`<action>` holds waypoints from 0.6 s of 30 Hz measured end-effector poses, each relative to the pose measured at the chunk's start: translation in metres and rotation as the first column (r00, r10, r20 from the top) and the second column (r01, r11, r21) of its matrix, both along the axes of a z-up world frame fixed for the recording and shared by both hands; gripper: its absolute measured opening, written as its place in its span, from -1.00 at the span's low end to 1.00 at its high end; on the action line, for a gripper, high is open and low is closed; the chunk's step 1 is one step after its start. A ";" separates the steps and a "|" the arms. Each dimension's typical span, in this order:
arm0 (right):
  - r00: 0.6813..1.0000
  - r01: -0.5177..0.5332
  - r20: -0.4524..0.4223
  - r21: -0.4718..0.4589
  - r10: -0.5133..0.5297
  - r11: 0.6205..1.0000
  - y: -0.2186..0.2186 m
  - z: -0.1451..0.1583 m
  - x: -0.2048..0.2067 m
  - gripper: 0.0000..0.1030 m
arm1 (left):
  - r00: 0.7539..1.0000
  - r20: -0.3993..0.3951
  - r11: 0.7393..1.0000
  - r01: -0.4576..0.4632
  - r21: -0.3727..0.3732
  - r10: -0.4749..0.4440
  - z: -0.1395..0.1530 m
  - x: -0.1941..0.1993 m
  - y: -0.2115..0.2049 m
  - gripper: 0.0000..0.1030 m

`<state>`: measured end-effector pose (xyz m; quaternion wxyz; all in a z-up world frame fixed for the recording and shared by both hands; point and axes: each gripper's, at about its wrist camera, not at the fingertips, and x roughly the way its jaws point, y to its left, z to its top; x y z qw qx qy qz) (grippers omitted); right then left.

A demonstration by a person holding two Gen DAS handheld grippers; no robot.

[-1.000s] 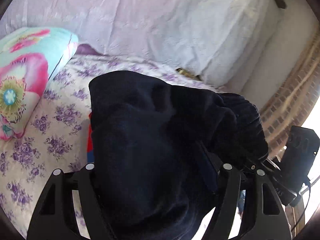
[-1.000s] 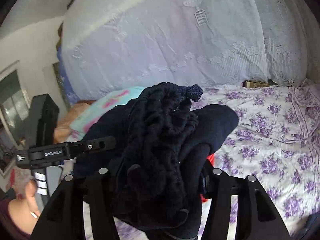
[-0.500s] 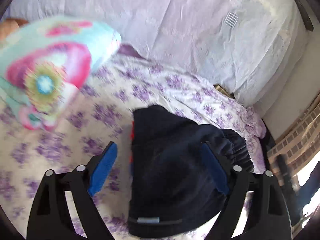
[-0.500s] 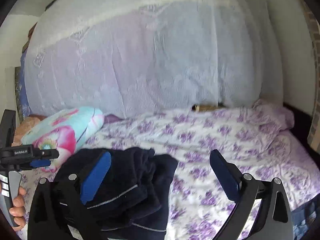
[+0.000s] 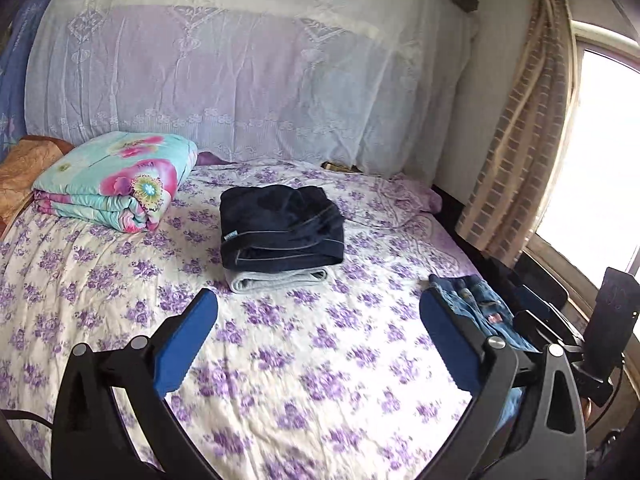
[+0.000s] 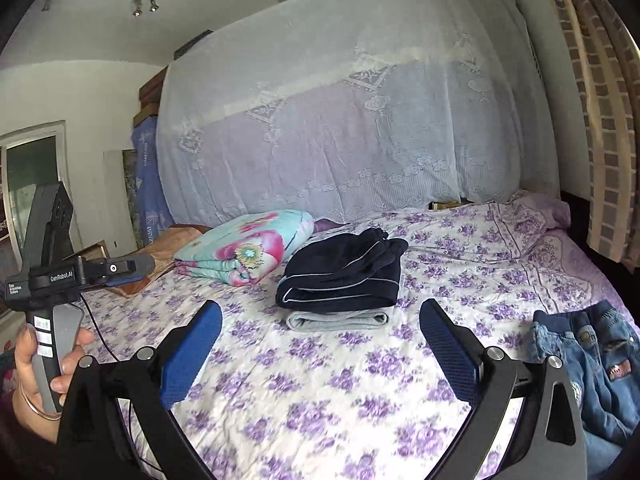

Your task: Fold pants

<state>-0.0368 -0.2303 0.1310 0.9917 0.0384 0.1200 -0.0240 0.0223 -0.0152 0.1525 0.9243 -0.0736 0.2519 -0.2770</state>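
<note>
Two hand-held grippers point across the bed, each with nothing between its blue pads. The left hand-held gripper (image 5: 318, 320) has its jaws spreading apart at this moment, over bare sheet. The right hand-held gripper (image 6: 320, 330) stands with its jaws wide apart, likewise over bare sheet. In the right wrist view a hand (image 6: 34, 372) at the left edge grips the grey handle of the left hand-held gripper, a thin bangle on its wrist.

Beyond both sets of fingers, well apart from them, the folded dark navy pants (image 5: 280, 228) lie near the middle of the bed (image 5: 300, 380), stacked on top of a folded grey garment (image 5: 276, 280) whose edge shows beneath them. Pale piping lines run along the pants' folded edges.

To the left of the stack, near the headboard end, rests a folded floral quilt (image 5: 116, 180) in turquoise and pink. On the right side of the bed, near its edge, lies a crumpled pair of blue jeans (image 6: 592, 364), unfolded. The sheet is white with purple flowers. Behind the bed hangs a white lace cover (image 5: 240, 80), and a checked curtain (image 5: 516, 152) hangs by the bright window on the right.
</note>
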 end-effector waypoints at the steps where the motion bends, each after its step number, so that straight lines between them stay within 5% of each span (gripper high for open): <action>1: 1.000 0.026 0.017 -0.010 -0.026 1.000 0.006 -0.005 -0.016 0.93 | 1.000 0.020 1.000 0.001 0.008 -0.001 -0.001 -0.020 0.002 0.90; 7: 0.992 0.100 -0.070 -0.048 -0.104 0.994 0.031 -0.058 -0.047 0.93 | 0.984 0.098 0.979 -0.158 0.131 0.145 -0.034 -0.086 0.010 0.91; 10: 0.974 0.159 -0.147 -0.096 -0.172 0.983 0.034 -0.091 -0.041 0.93 | 0.947 0.139 0.906 -0.319 0.277 0.291 -0.080 -0.085 0.003 0.91; 13: 0.949 0.205 -0.235 -0.050 -0.211 0.977 0.029 -0.114 -0.033 0.93 | 0.914 0.122 0.821 -0.402 0.405 0.387 -0.131 -0.068 -0.004 0.91; 18: 0.921 0.266 -0.271 -0.092 -0.281 0.960 0.037 -0.131 -0.025 0.93 | 0.932 0.021 0.844 -0.338 0.416 0.363 -0.166 -0.056 -0.008 0.91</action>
